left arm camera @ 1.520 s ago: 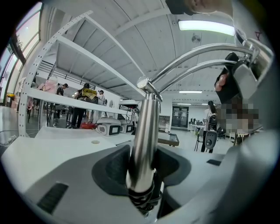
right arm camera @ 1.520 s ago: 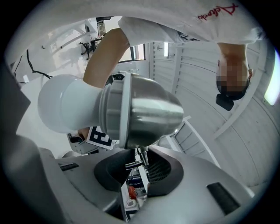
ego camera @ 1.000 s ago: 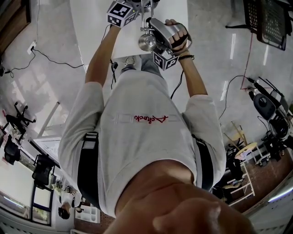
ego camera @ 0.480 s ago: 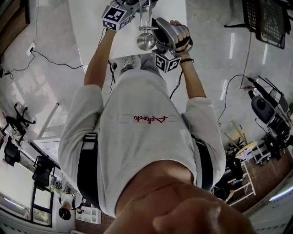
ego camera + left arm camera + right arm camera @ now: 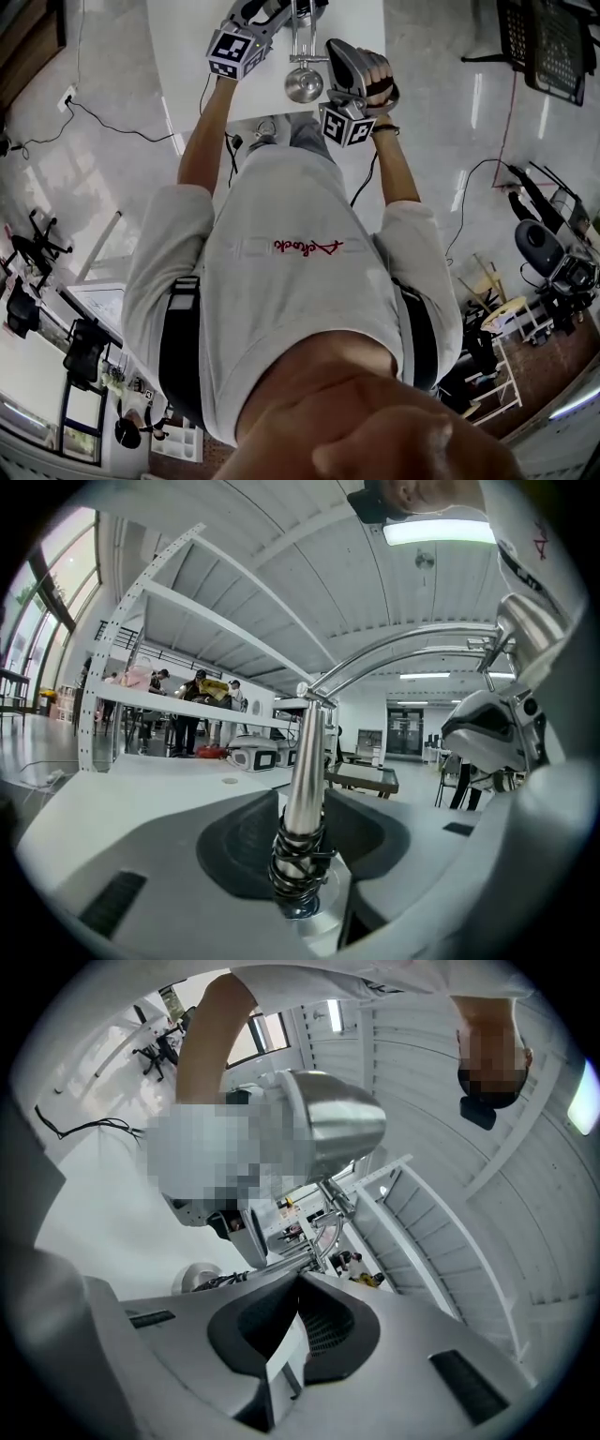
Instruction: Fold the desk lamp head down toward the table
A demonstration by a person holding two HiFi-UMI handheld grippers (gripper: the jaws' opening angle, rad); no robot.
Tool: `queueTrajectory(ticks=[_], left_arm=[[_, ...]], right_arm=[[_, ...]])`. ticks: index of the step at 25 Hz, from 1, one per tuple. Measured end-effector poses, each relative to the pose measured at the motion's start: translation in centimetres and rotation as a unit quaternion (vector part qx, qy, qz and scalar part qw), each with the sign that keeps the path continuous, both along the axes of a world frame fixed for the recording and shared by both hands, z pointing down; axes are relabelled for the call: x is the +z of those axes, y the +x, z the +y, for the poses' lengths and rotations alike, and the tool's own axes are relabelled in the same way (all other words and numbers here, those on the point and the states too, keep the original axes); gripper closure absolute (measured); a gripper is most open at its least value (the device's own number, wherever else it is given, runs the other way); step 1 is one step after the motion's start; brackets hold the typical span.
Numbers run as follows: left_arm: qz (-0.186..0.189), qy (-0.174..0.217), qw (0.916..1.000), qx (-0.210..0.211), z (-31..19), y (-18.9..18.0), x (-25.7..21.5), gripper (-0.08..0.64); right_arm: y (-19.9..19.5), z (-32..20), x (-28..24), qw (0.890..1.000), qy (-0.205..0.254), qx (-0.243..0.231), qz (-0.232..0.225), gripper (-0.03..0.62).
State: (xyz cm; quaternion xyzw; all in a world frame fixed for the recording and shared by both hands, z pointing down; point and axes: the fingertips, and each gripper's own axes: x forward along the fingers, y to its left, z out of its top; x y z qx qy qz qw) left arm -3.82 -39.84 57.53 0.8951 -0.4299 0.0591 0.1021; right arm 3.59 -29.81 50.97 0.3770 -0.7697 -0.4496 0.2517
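1. The polished chrome, dome-shaped lamp head (image 5: 303, 86) hangs over the near edge of the white surface (image 5: 183, 47). It rides up on its curved chrome arm (image 5: 403, 649) and is not folded down yet.
2. Doing this well, I'd say, means pushing on the dome's top from above, slow and even, and letting the joint swing it. The post should be held firm so the lamp neither tips nor skids.
3. The right hand-held gripper (image 5: 300, 1277) has its jaws pressed together with nothing between them. In its own view the dome sits above and just beyond the tips. From the head view the gripper is just right of the dome, though I can't confirm contact.
4. The left hand-held gripper (image 5: 305, 801) has its jaws wide and closing. The upright chrome post wound with black cable (image 5: 306, 747) stands between them, and the pads aren't visibly pressing on it. The dome lies to this gripper's right, nearer the person.
5. The round chrome base (image 5: 192, 1279) sits on the surface beyond.
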Motion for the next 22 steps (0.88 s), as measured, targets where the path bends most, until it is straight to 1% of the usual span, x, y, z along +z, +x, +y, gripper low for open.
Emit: queueTrajectory(ticks=[1, 2, 5, 6, 7, 8, 11, 13, 14, 16, 17, 20, 22], left_arm=[[0.000, 0.000, 1.0000, -0.004, 0.1, -0.2, 0.0, 0.389], [-0.001, 0.000, 1.0000, -0.007, 0.2, -0.5, -0.1, 0.391], [-0.006, 0.000, 0.9999, -0.011, 0.5, -1.1, -0.5, 0.447], [-0.006, 0.000, 0.9999, -0.012, 0.6, -1.3, -0.6, 0.482], [-0.008, 0.000, 0.9999, -0.014, 0.8, -1.5, -0.7, 0.493], [-0.011, 0.001, 0.9998, -0.016, 0.9, -1.7, -0.8, 0.525], [-0.015, -0.003, 0.9997, -0.017, 1.7, -2.1, -0.7, 0.534], [-0.013, -0.007, 0.9998, -0.016, 2.4, -2.4, -0.6, 0.534], [-0.013, -0.009, 0.9997, -0.016, 2.8, -2.5, -0.7, 0.534], [-0.013, -0.010, 0.9997, -0.017, 3.5, -2.5, -0.8, 0.534], [-0.012, -0.009, 0.9997, -0.017, 3.9, -2.5, -0.9, 0.534], [-0.012, -0.003, 0.9998, -0.015, 5.1, -2.9, -1.4, 0.534], [-0.011, 0.001, 0.9998, -0.015, 5.8, -3.1, -2.0, 0.534]], right_arm=[[0.1, -0.1, 0.1, 1.000, -0.007, 0.001, -0.001, 0.574], [0.1, -0.3, 0.2, 1.000, -0.013, 0.003, -0.003, 0.572], [0.5, -0.7, 0.2, 0.999, -0.028, 0.014, -0.013, 0.574], [0.7, -0.9, 0.3, 0.999, -0.035, 0.021, -0.020, 0.574], [1.0, -1.1, 0.3, 0.998, -0.044, 0.028, -0.029, 0.572], [1.2, -1.3, 0.4, 0.997, -0.055, 0.037, -0.041, 0.574], [1.9, -1.7, 0.6, 0.990, -0.091, 0.065, -0.083, 0.574], [2.5, -1.8, 0.5, 0.982, -0.119, 0.085, -0.116, 0.574], [2.9, -1.9, 0.6, 0.977, -0.136, 0.096, -0.137, 0.574], [4.0, -1.9, 0.8, 0.960, -0.177, 0.119, -0.185, 0.574], [4.5, -1.9, 0.9, 0.947, -0.201, 0.129, -0.216, 0.574], [5.5, -1.7, 1.0, 0.898, -0.270, 0.146, -0.315, 0.574], [6.0, -1.2, 1.5, 0.867, -0.307, 0.145, -0.365, 0.574]])
